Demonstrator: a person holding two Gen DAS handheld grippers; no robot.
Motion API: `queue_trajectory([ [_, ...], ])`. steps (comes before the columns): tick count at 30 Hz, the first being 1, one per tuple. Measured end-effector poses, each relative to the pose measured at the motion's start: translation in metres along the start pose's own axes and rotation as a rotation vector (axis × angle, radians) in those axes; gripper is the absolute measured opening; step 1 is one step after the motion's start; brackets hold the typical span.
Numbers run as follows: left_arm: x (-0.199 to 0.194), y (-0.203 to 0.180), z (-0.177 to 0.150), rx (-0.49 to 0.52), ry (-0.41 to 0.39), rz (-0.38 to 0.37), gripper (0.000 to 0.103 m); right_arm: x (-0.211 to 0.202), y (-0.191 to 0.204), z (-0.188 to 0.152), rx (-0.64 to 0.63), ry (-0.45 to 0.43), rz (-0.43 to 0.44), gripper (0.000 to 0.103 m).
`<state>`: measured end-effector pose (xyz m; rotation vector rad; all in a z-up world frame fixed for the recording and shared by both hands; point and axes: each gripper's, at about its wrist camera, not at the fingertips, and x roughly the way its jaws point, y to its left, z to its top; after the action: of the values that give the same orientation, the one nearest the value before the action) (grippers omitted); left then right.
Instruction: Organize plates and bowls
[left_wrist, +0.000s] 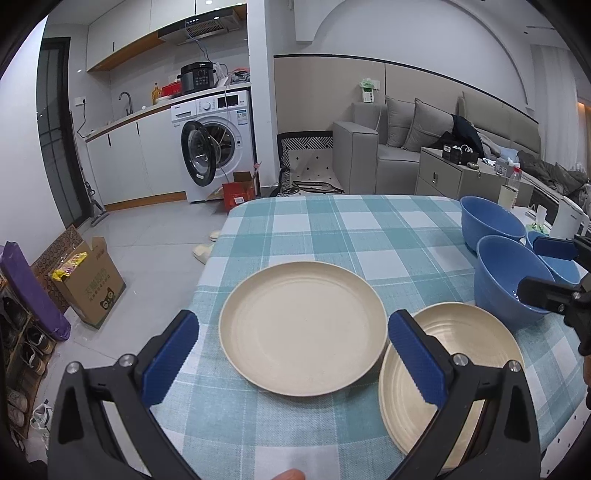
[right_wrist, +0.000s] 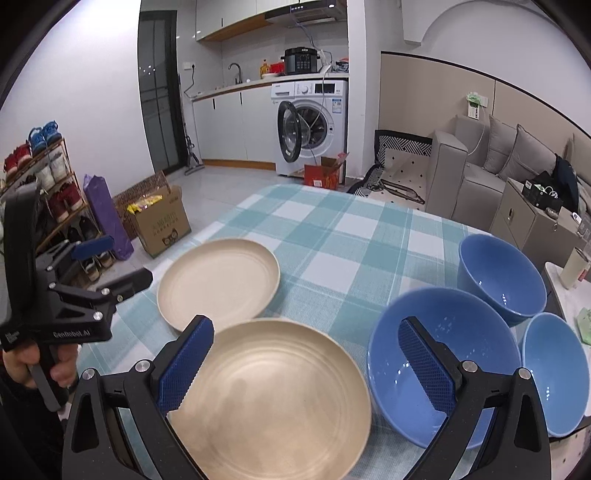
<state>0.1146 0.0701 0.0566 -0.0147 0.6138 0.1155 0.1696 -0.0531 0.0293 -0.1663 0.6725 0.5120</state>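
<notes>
Hovering above the checked tablecloth (left_wrist: 332, 229), the left gripper (left_wrist: 295, 365) and the right gripper (right_wrist: 306, 363) both have their fingers spread wide with nothing between them. Two cream plates lie apart, the far plate (left_wrist: 303, 326) left and the near plate (right_wrist: 273, 398) beside it. Three blue bowls cluster on the right: the big bowl (right_wrist: 439, 365), the far bowl (right_wrist: 500, 280) and the right bowl (right_wrist: 557, 373).

On the table (right_wrist: 332, 236), two plates (right_wrist: 218, 282) (right_wrist: 273, 398) lie side by side to the left, the nearer one just beside three bowls (right_wrist: 439, 365) (right_wrist: 500, 280) (right_wrist: 556, 373) clustered at the right edge.
</notes>
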Motion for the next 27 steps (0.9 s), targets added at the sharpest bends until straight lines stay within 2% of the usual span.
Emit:
queue_trajectory([
  [4, -0.004, 0.012, 0.003, -0.031, -0.016, 0.002, 0.103, -0.009, 0.004, 0.014, 0.006, -0.041, 0.015, 0.102],
  [10, -0.002, 0.021, 0.002, -0.046, -0.024, 0.044, 0.103, -0.017, -0.001, 0.033, 0.06, -0.091, 0.072, 0.102],
  [14, 0.005, 0.027, -0.001, -0.053, -0.019, 0.051, 0.103, -0.007, 0.003, 0.041, 0.051, -0.072, 0.035, 0.102],
  [21, 0.027, 0.044, -0.008, -0.089, 0.042, 0.052, 0.103, 0.029, 0.01, 0.048, 0.084, 0.029, 0.099, 0.102],
  [27, 0.038, 0.046, -0.014, -0.083, 0.075, 0.025, 0.102, 0.066, 0.013, 0.044, 0.09, 0.117, 0.092, 0.101],
])
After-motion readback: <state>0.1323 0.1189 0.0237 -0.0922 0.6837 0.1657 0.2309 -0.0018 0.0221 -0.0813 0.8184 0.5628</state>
